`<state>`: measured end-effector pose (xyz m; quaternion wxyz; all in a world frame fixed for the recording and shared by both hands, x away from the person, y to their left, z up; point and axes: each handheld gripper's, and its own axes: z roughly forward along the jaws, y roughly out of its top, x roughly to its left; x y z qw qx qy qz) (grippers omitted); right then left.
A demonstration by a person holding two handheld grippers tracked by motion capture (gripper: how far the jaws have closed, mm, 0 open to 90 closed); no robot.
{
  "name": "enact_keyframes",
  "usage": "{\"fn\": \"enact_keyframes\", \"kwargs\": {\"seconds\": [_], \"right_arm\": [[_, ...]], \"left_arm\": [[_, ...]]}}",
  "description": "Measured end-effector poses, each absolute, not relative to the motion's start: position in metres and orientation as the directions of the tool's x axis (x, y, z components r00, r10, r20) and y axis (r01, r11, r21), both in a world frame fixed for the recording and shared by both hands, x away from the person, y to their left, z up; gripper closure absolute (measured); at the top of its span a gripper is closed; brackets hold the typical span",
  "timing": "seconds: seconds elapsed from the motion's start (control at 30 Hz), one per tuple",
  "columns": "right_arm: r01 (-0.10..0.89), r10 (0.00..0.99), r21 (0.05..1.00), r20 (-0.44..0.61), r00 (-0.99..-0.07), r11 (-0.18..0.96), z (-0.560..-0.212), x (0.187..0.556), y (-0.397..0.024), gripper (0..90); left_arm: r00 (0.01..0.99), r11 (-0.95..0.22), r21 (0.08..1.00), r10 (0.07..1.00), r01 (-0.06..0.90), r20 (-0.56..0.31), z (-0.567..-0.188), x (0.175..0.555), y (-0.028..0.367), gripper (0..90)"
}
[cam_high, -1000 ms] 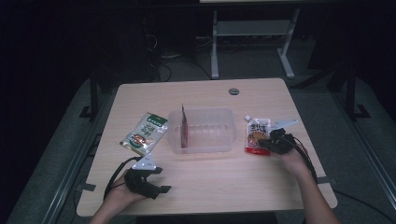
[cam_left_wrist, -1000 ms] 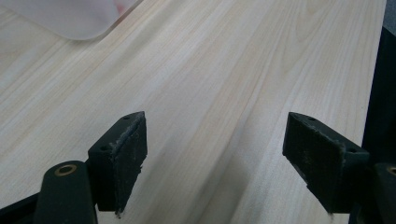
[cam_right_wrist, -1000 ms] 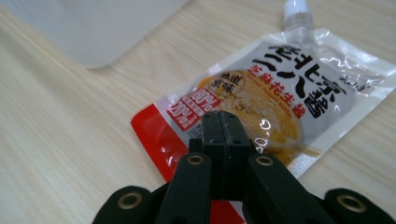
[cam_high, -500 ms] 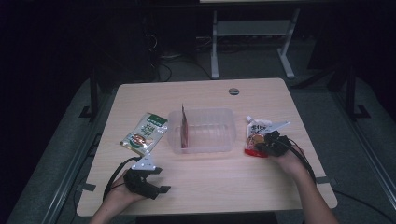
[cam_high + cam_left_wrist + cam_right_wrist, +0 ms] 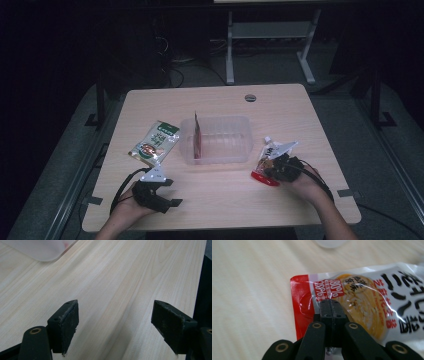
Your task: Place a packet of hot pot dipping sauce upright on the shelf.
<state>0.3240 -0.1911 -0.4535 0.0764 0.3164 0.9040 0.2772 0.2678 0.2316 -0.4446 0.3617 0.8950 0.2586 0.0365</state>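
At table's right, right tongs (image 5: pixel 278 167) are clamped shut over the red pouch (image 5: pixel 267 159), shifted nearer since before; left tongs (image 5: pixel 167 192) are held apart, unmoved.

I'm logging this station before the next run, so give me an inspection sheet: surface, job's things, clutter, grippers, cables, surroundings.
Surface: pale wood table, bare in front.
Job's things: red pouch lying flat right of the clear bin; green pouch left of the bin; a red packet upright inside the bin.
Clutter: nothing seen.
Grippers: right gripper with jaws shut, over the red pouch's corner; whether it pinches the film I cannot tell. Left gripper open over bare wood.
Cables: black leads trail from both grippers toward the near edge.
Surroundings: dark floor, a white frame behind the table.
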Motion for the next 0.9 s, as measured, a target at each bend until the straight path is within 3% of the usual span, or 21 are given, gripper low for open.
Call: {"fn": "enact_keyframes", "kwargs": {"seconds": [0.67, 0.83, 0.9], "right_arm": [[0.338, 0.377, 0.56, 0.049, -0.925, 0.757, -0.454, 0.297, -0.112, 89.9], [0.323, 0.358, 0.573, 0.055, -0.932, 0.753, -0.45, 0.295, -0.106, 89.9], [0.36, 0.392, 0.598, 0.082, -0.916, 0.716, -0.444, 0.296, -0.116, 89.9]], "left_arm": [[0.867, -0.611, 0.663, 0.484, 0.433, -0.12, -0.444, 0.268, 0.23, 22.1], [0.867, -0.605, 0.667, 0.481, 0.434, -0.129, -0.443, 0.267, 0.228, 22.7], [0.869, -0.601, 0.672, 0.477, 0.432, -0.132, -0.443, 0.266, 0.227, 23.3]]}}
